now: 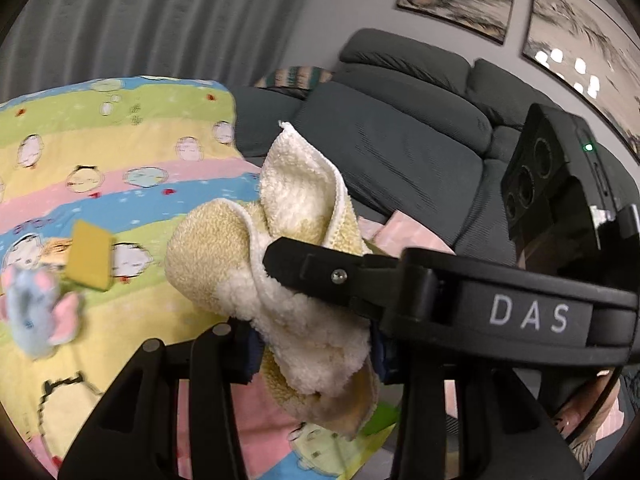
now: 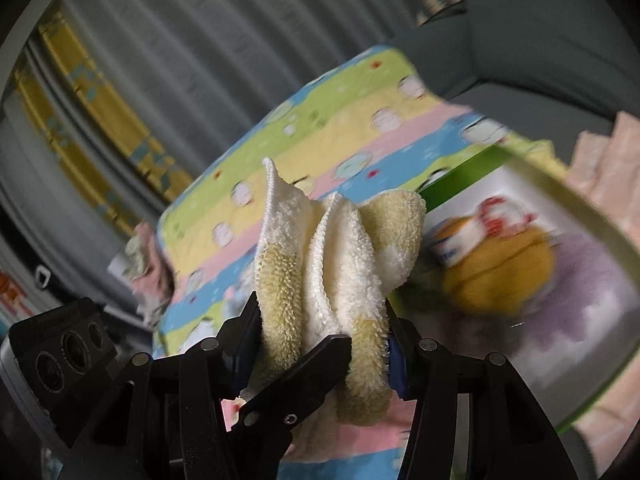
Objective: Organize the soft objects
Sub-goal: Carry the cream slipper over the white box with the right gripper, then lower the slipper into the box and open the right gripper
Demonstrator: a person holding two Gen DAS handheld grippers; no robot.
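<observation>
A cream and yellow fluffy towel (image 1: 288,248) is bunched up and held in the air above a striped cartoon blanket (image 1: 120,168). My left gripper (image 1: 312,344) is shut on the towel's lower part. My right gripper (image 2: 320,340) is shut on the same towel (image 2: 340,256), and its finger (image 1: 320,268) crosses in front of the towel in the left wrist view. A small blue and pink plush toy (image 1: 36,312) and a yellow sponge block (image 1: 90,254) lie on the blanket at the left.
A white bin with a green rim (image 2: 540,264) holds a yellow plush and a purple cloth, to the right. A dark grey sofa (image 1: 400,140) stands behind. Pink cloth (image 2: 608,160) lies at the far right. Grey curtains (image 2: 200,60) hang behind.
</observation>
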